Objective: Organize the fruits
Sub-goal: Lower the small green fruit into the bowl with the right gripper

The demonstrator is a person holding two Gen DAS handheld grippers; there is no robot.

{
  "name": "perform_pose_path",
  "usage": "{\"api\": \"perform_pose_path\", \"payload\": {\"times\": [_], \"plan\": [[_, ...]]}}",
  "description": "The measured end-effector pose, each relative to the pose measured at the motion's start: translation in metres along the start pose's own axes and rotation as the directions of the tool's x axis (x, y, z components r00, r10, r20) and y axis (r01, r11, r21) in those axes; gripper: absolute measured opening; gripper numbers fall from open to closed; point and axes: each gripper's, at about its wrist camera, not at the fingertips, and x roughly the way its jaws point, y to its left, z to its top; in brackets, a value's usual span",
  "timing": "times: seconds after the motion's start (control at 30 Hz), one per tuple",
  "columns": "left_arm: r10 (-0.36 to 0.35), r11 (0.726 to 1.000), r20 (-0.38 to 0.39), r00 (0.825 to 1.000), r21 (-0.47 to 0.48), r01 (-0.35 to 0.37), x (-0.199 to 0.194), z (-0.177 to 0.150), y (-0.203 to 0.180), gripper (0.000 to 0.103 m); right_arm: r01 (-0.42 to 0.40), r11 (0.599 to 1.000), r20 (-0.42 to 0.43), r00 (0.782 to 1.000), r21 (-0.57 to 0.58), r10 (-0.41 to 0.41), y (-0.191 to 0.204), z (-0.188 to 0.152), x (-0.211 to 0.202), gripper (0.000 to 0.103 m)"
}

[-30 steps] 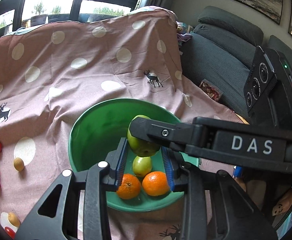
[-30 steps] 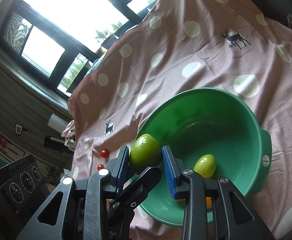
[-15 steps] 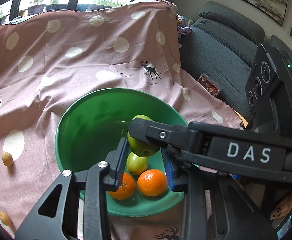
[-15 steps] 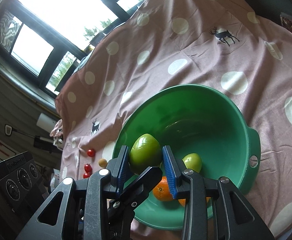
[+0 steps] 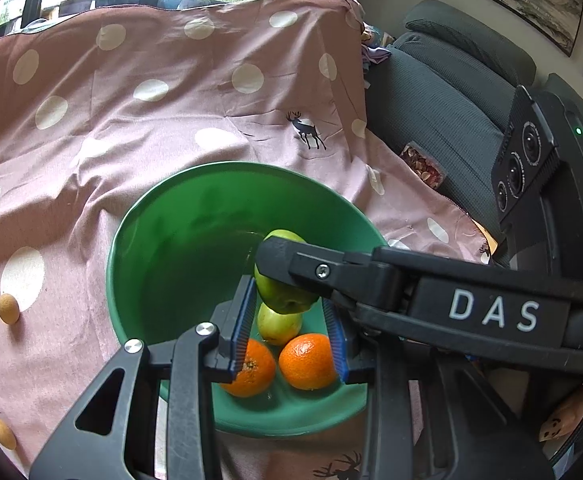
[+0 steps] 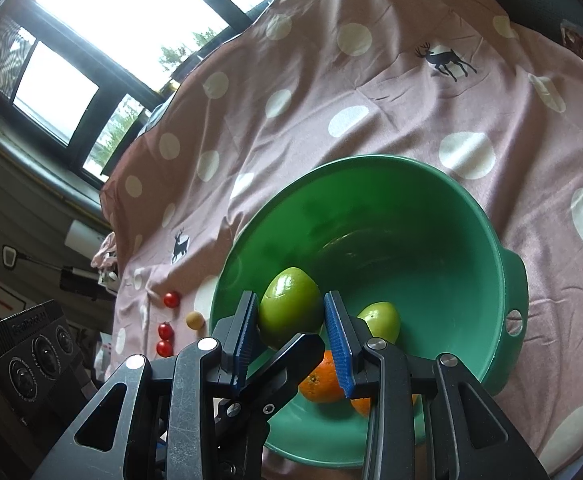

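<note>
A green apple (image 5: 283, 300) hangs over the green bowl (image 5: 179, 260), low above its near side. My right gripper (image 6: 289, 298) is shut on this apple (image 6: 291, 308), one blue pad on each flank. One of its fingers (image 5: 331, 276) crosses the apple from the right. My left gripper (image 5: 287, 294) closes on the lower part of the same apple from the other direction. One left finger (image 6: 287, 356) covers the apple's underside. In the bowl (image 6: 431, 240) lie a smaller green apple (image 5: 279, 328) and two oranges (image 5: 251, 368) (image 5: 309, 360).
The bowl stands on a pink spotted cloth (image 5: 171, 120). Cherry tomatoes (image 6: 171, 299) and small tan fruits (image 5: 8, 309) lie loose on the cloth left of the bowl. A grey sofa (image 5: 443, 100) with a snack packet (image 5: 423, 164) borders the cloth on the right.
Both grippers keep their hold on the apple and stay fixed to each other. Both views have tilted a little further over the bowl, and the oranges now show in the right wrist view.
</note>
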Motion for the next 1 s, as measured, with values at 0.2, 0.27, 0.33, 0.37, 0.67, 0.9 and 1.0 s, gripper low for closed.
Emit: {"api": "perform_pose_path", "payload": {"times": [0.2,0.27,0.33,0.37,0.67,0.9,1.0], "plan": [[-0.002,1.000,-0.012,1.000,-0.008,0.002,0.003,-0.001,0.002,0.033,0.012,1.000,-0.012,1.000,0.004,-0.012,-0.001,0.000,0.004,0.038],[-0.001,1.000,-0.016,1.000,-0.011,0.001,0.005,-0.002,0.002,0.033,0.011,1.000,-0.016,1.000,0.013,-0.011,-0.002,0.001,0.006,0.038],[-0.001,1.000,-0.021,1.000,-0.017,0.001,0.006,-0.001,0.003,0.033,0.014,1.000,-0.020,1.000,0.014,-0.013,-0.003,0.001,0.007,0.038],[-0.002,1.000,-0.024,1.000,-0.019,0.002,0.008,-0.001,0.003,0.033,0.018,1.000,-0.021,1.000,0.011,-0.017,-0.003,0.001,0.008,0.038],[-0.002,1.000,-0.043,0.999,-0.026,0.001,0.012,-0.004,0.005,0.033,0.044,0.999,-0.037,0.998,0.012,-0.044,-0.004,0.001,0.013,0.038],[0.006,1.000,-0.050,0.999,-0.021,-0.007,0.014,-0.005,0.006,0.033,0.060,0.998,-0.050,0.997,0.013,-0.059,-0.004,0.000,0.016,0.038],[0.008,1.000,-0.052,0.999,-0.022,-0.009,0.015,-0.004,0.006,0.033,0.068,0.998,-0.052,0.996,0.009,-0.068,-0.004,0.000,0.017,0.038]]}}
